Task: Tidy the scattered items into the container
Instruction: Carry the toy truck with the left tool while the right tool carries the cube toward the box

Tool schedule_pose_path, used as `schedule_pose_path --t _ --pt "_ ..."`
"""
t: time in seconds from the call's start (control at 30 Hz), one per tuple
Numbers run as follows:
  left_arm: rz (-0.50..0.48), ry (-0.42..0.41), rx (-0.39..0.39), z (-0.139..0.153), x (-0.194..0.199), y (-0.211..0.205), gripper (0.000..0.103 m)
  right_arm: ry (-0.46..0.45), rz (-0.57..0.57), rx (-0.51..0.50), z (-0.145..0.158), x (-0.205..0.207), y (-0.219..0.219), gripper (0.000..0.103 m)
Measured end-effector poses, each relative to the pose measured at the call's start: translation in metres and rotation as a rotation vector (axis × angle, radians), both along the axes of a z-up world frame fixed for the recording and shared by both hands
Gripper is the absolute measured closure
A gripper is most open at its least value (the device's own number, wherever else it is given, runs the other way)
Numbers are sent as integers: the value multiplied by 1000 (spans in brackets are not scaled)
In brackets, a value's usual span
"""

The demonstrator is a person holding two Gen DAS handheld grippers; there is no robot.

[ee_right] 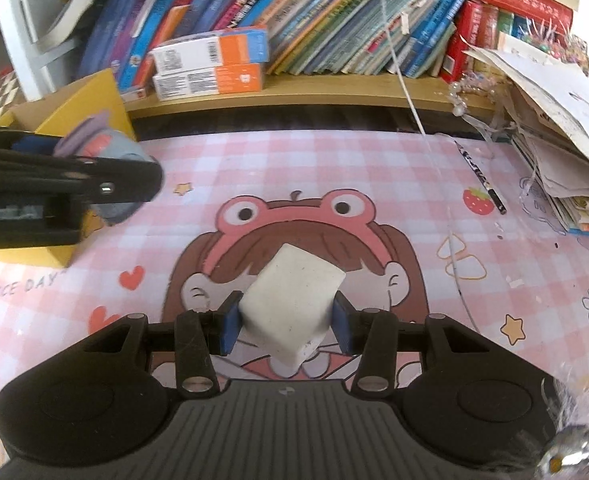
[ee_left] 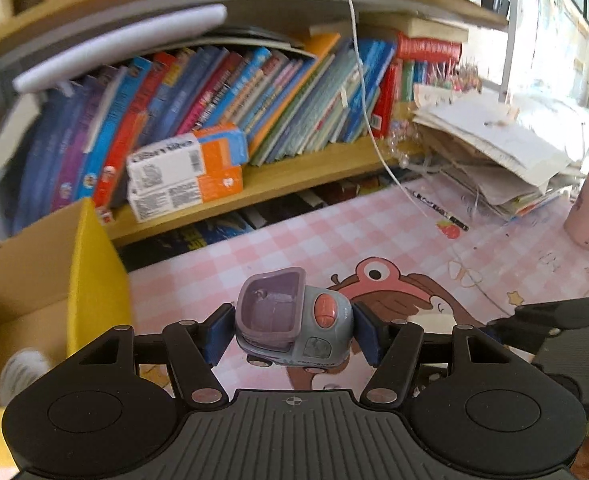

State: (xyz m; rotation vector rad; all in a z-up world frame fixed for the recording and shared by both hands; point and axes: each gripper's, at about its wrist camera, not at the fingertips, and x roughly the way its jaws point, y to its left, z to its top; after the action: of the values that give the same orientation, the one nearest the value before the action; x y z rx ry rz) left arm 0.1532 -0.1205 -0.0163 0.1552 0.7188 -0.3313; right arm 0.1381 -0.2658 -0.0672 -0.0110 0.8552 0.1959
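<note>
- We grip the small grey plastic toy truck (ee_left: 294,320) in the left hand-held gripper (ee_left: 292,334), above the bench (ee_left: 374,220).
- We clamp the white rectangular eraser block (ee_right: 294,300) in the right hand-held gripper (ee_right: 288,324).
- Next, we judge: carry both left over the yellow cardboard box (ee_left: 94,280), then release.

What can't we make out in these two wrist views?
- Cardboard box interior: left view, cut off by the frame edge and blurred; right view, hidden behind the left gripper.
- Toy truck in the right view: mostly covered by that gripper.
- White block underside: right view, hidden by the right gripper.
</note>
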Motion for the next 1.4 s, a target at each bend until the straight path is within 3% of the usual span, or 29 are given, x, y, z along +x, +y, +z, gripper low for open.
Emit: schedule_pose_path --t 0.67,1.4 --pt "123 -58 -52 32 -76 86 40 -49 97 -6 38 -47 58 60" --pt "155 -180 -63 75 -71 164 40 -153 145 11 88 -52 134 60"
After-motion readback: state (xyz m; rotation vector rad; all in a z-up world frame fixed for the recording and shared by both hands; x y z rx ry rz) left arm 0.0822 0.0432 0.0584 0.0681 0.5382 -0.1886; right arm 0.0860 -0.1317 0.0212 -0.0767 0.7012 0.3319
